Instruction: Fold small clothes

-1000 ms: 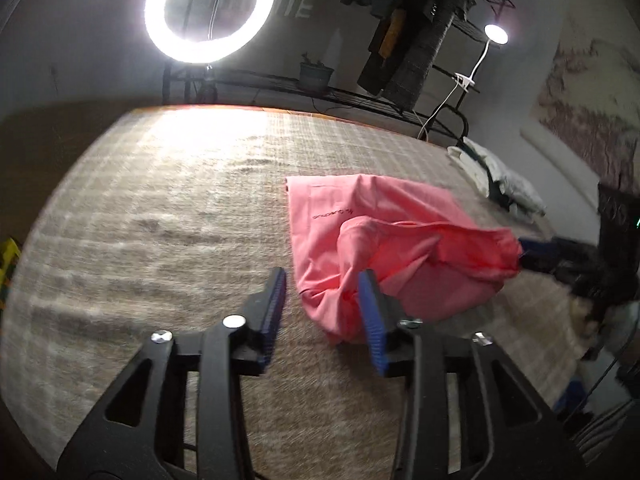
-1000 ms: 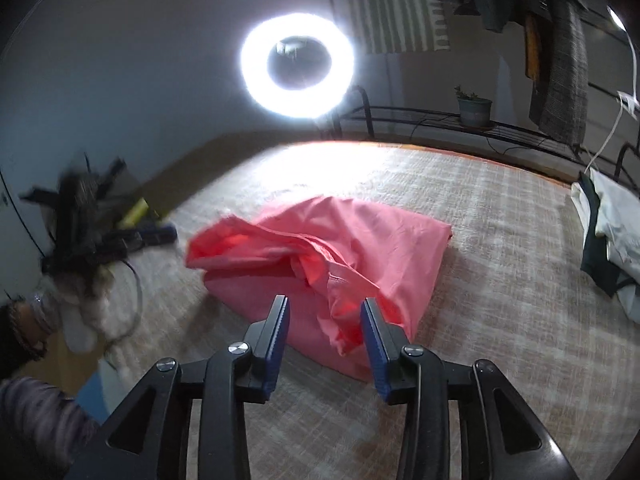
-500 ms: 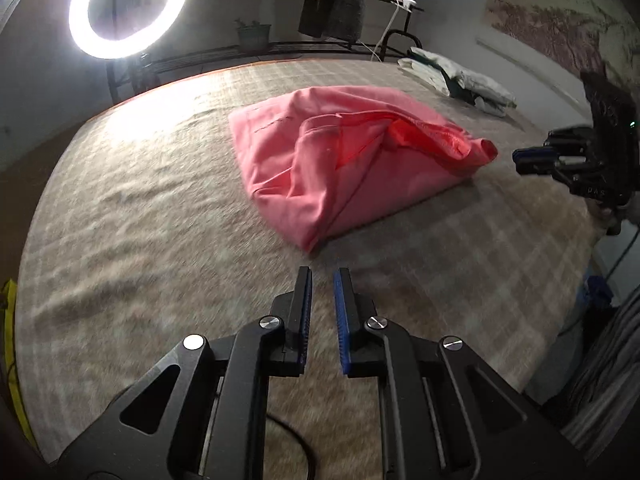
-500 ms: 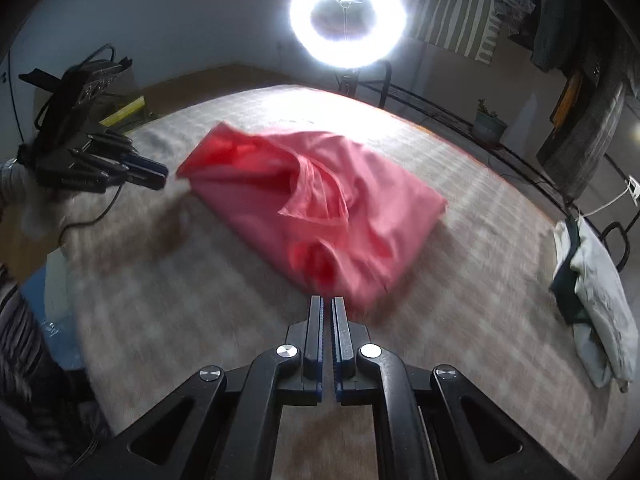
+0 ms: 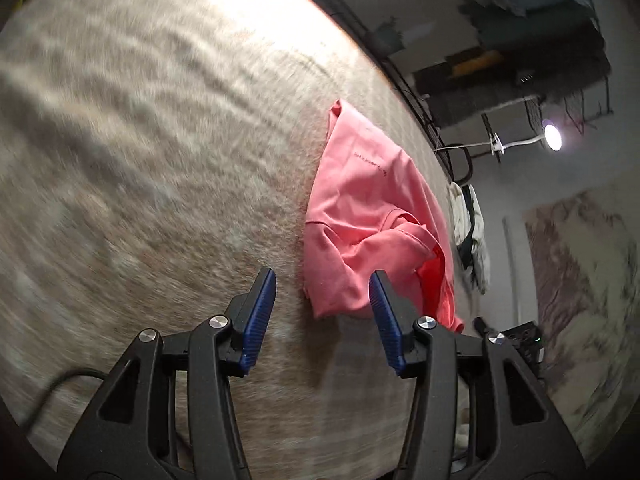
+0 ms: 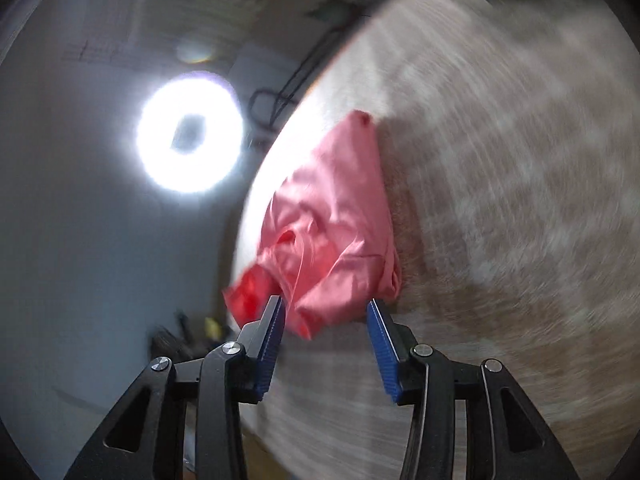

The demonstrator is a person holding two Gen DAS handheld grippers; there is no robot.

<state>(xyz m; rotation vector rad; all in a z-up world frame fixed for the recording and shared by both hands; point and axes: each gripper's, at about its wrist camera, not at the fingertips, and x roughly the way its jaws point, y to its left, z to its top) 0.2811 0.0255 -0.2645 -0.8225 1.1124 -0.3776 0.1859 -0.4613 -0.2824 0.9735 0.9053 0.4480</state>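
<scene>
Tongs first: my left tongs (image 5: pixel 322 312) and right tongs (image 6: pixel 326 338) both stand spread apart, gripping nothing. Just beyond their tips, the crumpled pink garment (image 5: pixel 368 216) lies on the plaid-covered bed (image 5: pixel 160 160), ring light (image 6: pixel 190 132) behind.

The garment (image 5: pixel 372 216) lies crumpled on the bed (image 5: pixel 160 160); the left gripper (image 5: pixel 322 316) sits just before its near edge, jaws apart; a clothes pile (image 5: pixel 472 236) lies beyond it; the right gripper (image 6: pixel 326 338), jaws apart, faces the garment (image 6: pixel 336 224); a ring light (image 6: pixel 190 132) stands left of it.
</scene>
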